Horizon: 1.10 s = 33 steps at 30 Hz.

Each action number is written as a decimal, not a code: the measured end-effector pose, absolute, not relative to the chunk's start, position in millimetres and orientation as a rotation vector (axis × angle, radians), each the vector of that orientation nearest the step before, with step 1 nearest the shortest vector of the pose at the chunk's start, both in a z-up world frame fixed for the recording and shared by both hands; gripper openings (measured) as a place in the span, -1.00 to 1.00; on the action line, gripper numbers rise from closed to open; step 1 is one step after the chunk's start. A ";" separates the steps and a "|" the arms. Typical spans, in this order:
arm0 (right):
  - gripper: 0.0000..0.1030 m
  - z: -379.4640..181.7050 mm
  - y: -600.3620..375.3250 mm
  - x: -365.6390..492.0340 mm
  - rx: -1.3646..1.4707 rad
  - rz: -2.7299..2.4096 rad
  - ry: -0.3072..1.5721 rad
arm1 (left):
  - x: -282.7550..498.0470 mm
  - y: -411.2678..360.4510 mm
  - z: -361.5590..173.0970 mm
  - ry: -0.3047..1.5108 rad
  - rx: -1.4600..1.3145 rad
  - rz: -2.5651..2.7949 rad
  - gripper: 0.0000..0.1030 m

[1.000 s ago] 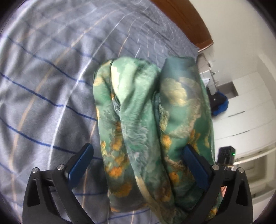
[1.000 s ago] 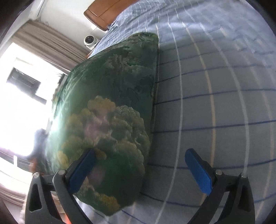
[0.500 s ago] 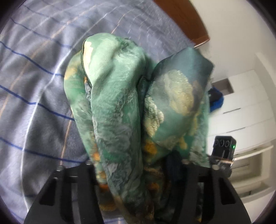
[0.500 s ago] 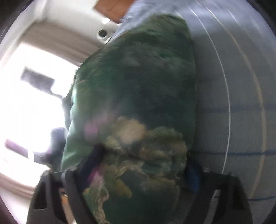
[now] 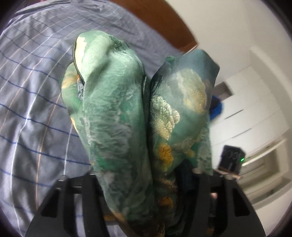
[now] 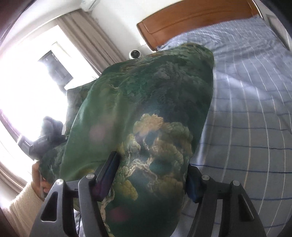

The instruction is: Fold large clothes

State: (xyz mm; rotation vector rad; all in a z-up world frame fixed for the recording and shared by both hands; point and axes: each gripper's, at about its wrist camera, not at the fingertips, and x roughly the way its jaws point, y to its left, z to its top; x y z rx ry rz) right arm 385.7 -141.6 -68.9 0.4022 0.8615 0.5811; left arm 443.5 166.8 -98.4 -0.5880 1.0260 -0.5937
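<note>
A green silky garment (image 5: pixel 138 116) with yellow and pale floral print is bunched in thick folds between the jaws of my left gripper (image 5: pixel 140 175), which is shut on it and holds it above the bed. The same garment (image 6: pixel 146 113) fills the right wrist view, where my right gripper (image 6: pixel 151 175) is shut on another part of it. The fingertips of both grippers are mostly hidden by cloth. The other gripper and the person's hand (image 6: pixel 39 175) show at the left of the right wrist view.
A bed with a grey-blue striped cover (image 5: pixel 36 102) lies under the garment, also seen in the right wrist view (image 6: pixel 251 113). A wooden headboard (image 6: pixel 191 16) is at the far end. White cupboards (image 5: pixel 255 116) stand to the right; a bright window with curtains (image 6: pixel 27 87) to the left.
Both grippers were open beside the garment on the bed, then closed on it. The garment has been lifted off the bed, and both views tilt up toward the headboard.
</note>
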 end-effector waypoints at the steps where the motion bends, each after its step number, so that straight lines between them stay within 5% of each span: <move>1: 0.46 -81.7 -149.0 391.0 0.424 0.559 0.901 | 446.5 161.3 -109.7 1.060 -0.577 -0.552 0.49; 4: 1.00 -123.6 -174.8 394.0 0.425 0.366 1.029 | 439.2 151.4 -129.6 1.089 -0.539 -0.485 0.55; 8: 1.00 -108.5 -204.4 354.3 0.400 0.287 0.903 | 389.4 159.5 -86.6 0.935 -0.391 -0.419 0.63; 12: 1.00 -77.1 -205.6 303.6 0.200 0.234 0.825 | 308.8 139.3 -27.6 0.679 0.006 -0.220 0.98; 17: 1.00 -29.0 -174.4 239.2 0.017 0.210 0.757 | 235.8 116.3 11.7 0.553 0.084 -0.103 0.99; 25: 1.00 19.3 -152.6 124.1 0.011 0.172 0.737 | 126.1 127.2 23.0 0.694 -0.121 -0.014 0.99; 33: 1.00 49.4 -151.4 23.0 -0.025 0.158 0.721 | 64.8 92.7 22.2 0.761 -0.013 -0.004 0.99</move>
